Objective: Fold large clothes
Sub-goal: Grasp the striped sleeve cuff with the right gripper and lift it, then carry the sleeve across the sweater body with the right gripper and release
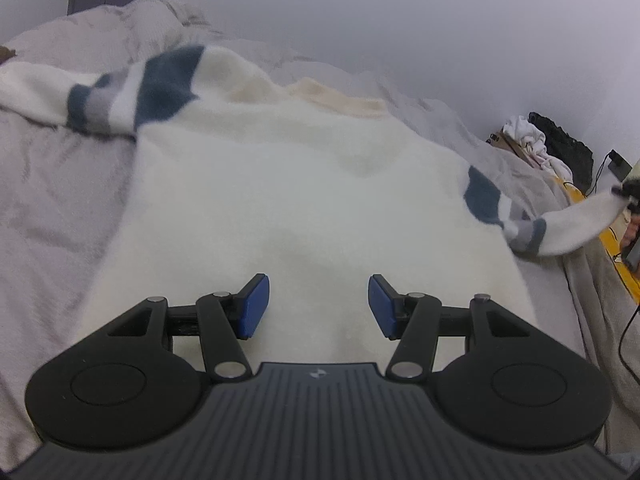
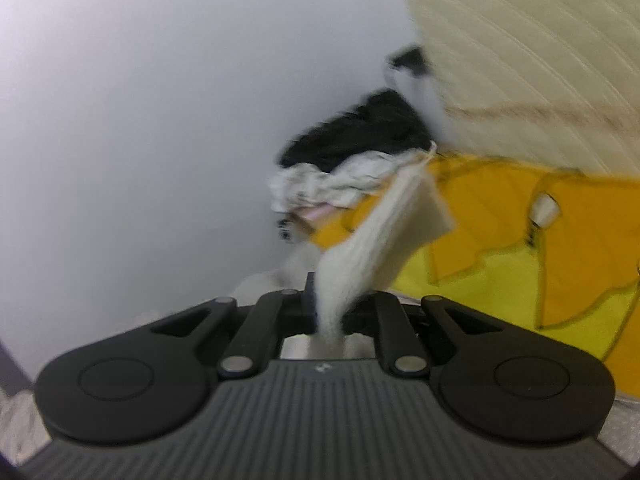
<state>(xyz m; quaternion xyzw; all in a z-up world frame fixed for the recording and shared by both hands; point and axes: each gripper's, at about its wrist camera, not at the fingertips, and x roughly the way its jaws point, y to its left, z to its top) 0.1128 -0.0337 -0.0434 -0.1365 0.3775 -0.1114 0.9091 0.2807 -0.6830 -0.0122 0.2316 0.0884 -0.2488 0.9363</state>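
Left gripper (image 1: 319,306), blue pads, about half open, empty, hovering tilted down over the body of the fluffy white knit sweater with blue-grey striped sleeves (image 1: 280,200). Sweater spread flat on the bed's grey rumpled sheet (image 1: 52,208). Right gripper (image 2: 328,312) clamped on the white sleeve cuff (image 2: 376,236), raised near level off the bed's right edge. Risks: thin bite on fuzzy knit, cuff could slip out; body unpinned, so a pull may drag the sweater sideways. Beyond: heap of black and white clothes (image 2: 352,160) by the wall.
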